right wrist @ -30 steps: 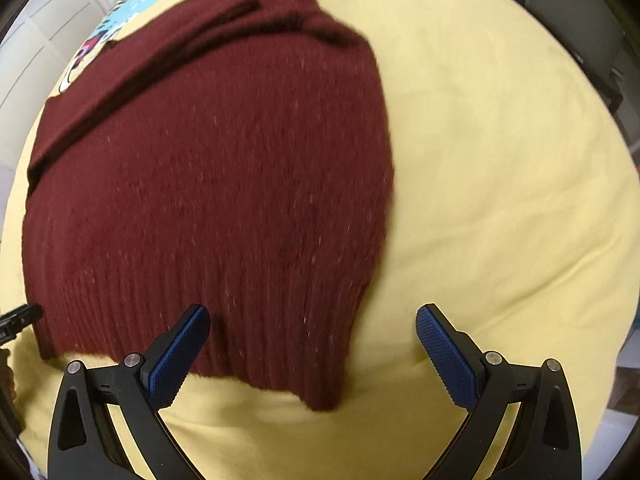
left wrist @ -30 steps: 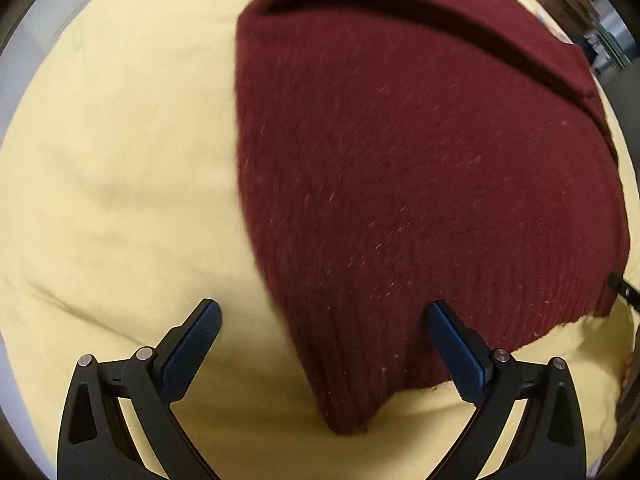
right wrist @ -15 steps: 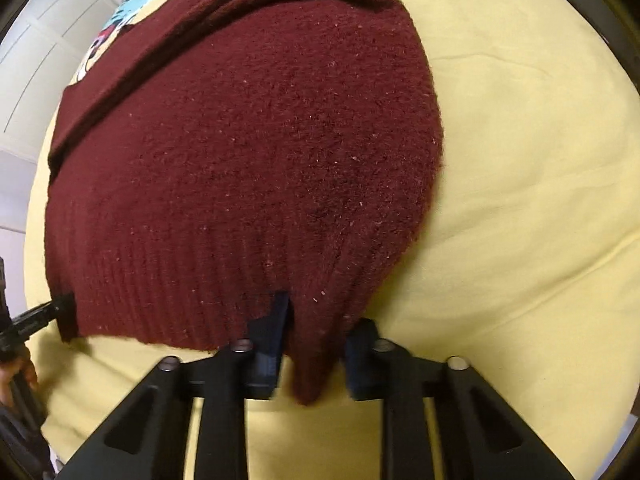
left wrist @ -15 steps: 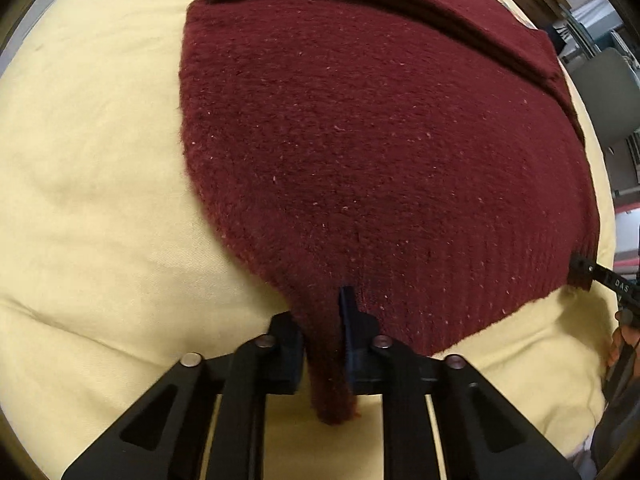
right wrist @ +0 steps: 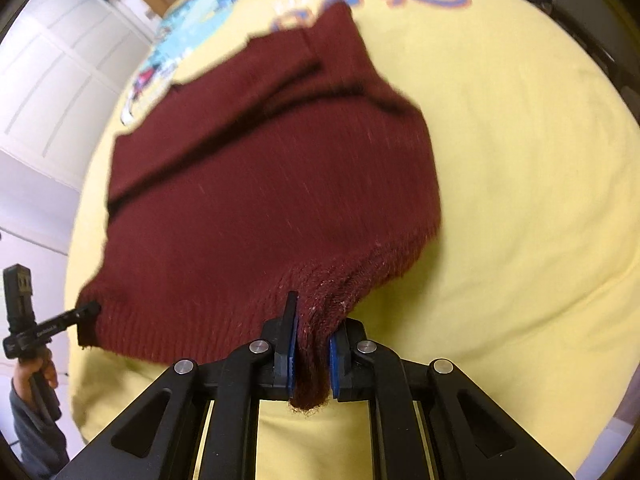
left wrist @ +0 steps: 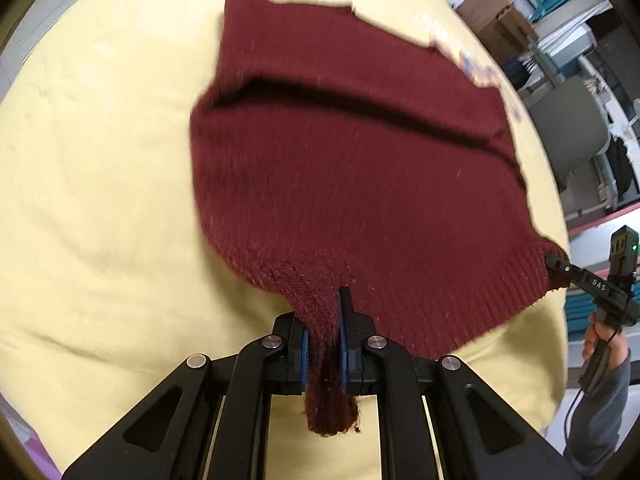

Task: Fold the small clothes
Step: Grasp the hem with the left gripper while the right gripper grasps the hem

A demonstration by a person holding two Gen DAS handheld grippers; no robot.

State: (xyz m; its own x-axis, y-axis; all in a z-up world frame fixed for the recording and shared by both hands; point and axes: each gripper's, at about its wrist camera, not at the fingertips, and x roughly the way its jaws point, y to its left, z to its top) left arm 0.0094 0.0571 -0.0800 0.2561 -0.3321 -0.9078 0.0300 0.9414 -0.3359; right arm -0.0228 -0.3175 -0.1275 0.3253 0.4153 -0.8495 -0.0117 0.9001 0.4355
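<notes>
"DAS" reads on the right gripper (left wrist: 554, 266); both it and the left gripper (left wrist: 323, 344) have jaws clamped on the sweater's (left wrist: 352, 184) hem corners, over the yellow cloth (left wrist: 100, 160).

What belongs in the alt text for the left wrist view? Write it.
The left gripper is shut on a bottom corner of a maroon knitted sweater spread over a yellow cloth. At far right, the right gripper pinches the other corner.

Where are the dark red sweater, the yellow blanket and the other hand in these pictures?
dark red sweater (left wrist: 360, 184): left wrist view, middle of the knit body.
yellow blanket (right wrist: 520, 160): right wrist view, bare cloth right of the sweater.
right hand (left wrist: 600, 344): left wrist view, fingers around the handle.
</notes>
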